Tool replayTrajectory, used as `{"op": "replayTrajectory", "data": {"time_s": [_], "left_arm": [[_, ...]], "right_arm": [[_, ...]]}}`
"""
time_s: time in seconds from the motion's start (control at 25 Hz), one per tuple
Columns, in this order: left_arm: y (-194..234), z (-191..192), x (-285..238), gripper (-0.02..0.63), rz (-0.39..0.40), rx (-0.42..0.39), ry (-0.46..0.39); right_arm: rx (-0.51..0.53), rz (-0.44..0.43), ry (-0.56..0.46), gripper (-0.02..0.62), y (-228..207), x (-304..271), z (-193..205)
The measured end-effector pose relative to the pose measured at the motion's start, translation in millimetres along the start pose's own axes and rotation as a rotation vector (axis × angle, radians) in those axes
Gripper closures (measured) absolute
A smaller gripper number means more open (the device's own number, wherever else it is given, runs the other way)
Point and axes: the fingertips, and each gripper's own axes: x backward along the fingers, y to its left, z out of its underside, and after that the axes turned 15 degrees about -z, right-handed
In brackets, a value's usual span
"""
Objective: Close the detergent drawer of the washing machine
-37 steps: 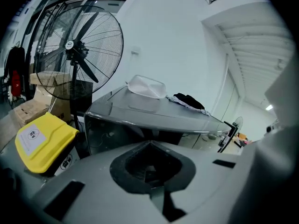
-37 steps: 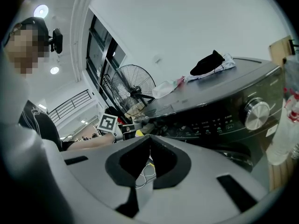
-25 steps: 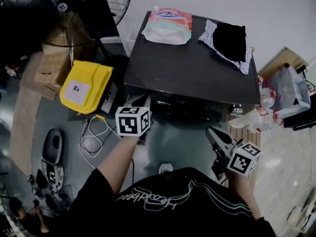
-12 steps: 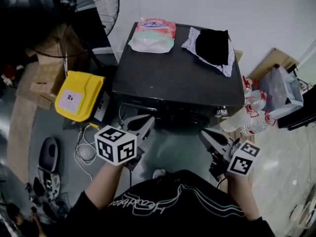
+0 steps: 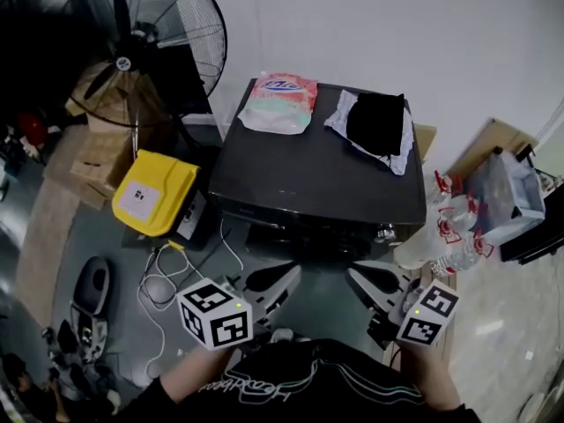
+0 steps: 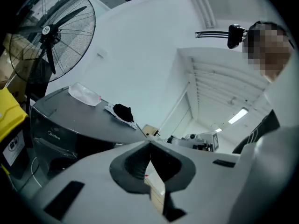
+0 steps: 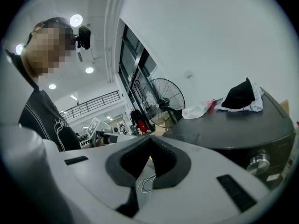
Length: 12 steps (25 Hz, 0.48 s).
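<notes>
Left gripper (image 5: 286, 278), right gripper (image 5: 357, 278) backed off washing machine (image 5: 317, 179) by fan (image 5: 132, 55), jaws closed, empty

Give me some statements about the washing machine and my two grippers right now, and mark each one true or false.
1. The left gripper and the right gripper both have their jaws together with nothing between them. True.
2. The left gripper touches the washing machine. False: it hangs apart from it, near the person's body.
3. A detergent pouch lies on top of the washing machine. True.
4. The black cloth lies on the floor. False: it lies on the machine's top, on a white cloth.
</notes>
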Motion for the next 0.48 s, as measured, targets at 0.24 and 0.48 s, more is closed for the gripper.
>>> {"op": "replayTrajectory", "data": {"time_s": [0.24,0.48], "left_arm": [[-20.4,-5.2,15.2,0.583,-0.053,-0.063,-0.061],[-44.3,-10.5,26.7,0.583,-0.05,-0.078,-0.105]], "right_arm": [[0.028,-0.014,-0.027,0.569,18.2,17.6,-4.0],[0.074,-0.023,-0.052,0.569,35.1,30.9,-13.7]]}}
